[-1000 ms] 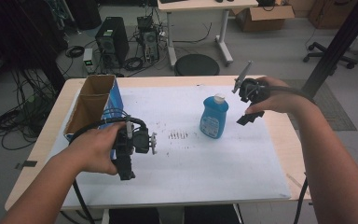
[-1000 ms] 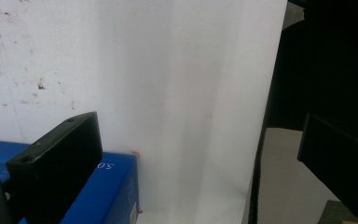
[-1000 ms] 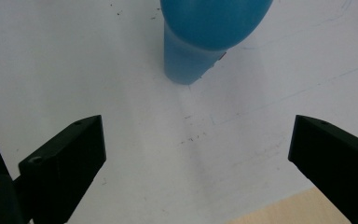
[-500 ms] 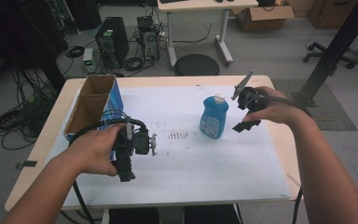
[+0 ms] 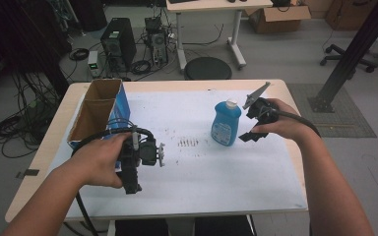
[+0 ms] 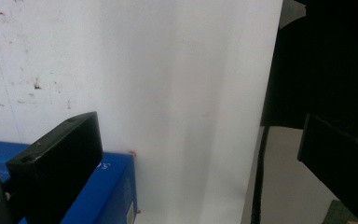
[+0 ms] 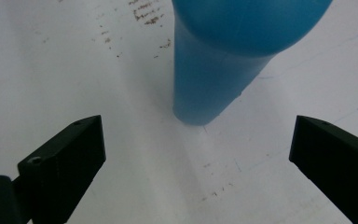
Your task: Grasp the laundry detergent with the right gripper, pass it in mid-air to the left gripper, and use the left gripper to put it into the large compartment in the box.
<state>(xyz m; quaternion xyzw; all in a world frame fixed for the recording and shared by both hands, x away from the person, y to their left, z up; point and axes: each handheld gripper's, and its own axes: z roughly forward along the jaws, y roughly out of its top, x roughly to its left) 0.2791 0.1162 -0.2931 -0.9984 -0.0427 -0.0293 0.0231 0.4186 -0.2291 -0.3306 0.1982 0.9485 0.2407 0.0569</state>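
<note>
A blue plastic bottle [image 5: 226, 123] with a white cap stands upright on the white sheet [image 5: 202, 167], right of centre. My right gripper [image 5: 250, 122] is just to its right, open, its jaws on either side of the bottle's line without touching it. In the right gripper view the bottle's body [image 7: 214, 70] stands just ahead of the wide-spread right gripper [image 7: 198, 140]. My left gripper [image 5: 134, 164] hovers over the sheet's near left part, open and empty. In the left gripper view the left gripper [image 6: 200, 135] points past a blue box corner [image 6: 109, 186].
An open cardboard box with blue sides [image 5: 98, 110] stands on the table's left part, just behind my left hand. Dark smudges [image 5: 188, 143] mark the sheet's middle. Beyond the wooden table edge [image 5: 285, 91] are a stool, computer towers and cables on the floor.
My right gripper has moved left toward the bottle, its jaws now beside it. The left gripper has barely shifted.
</note>
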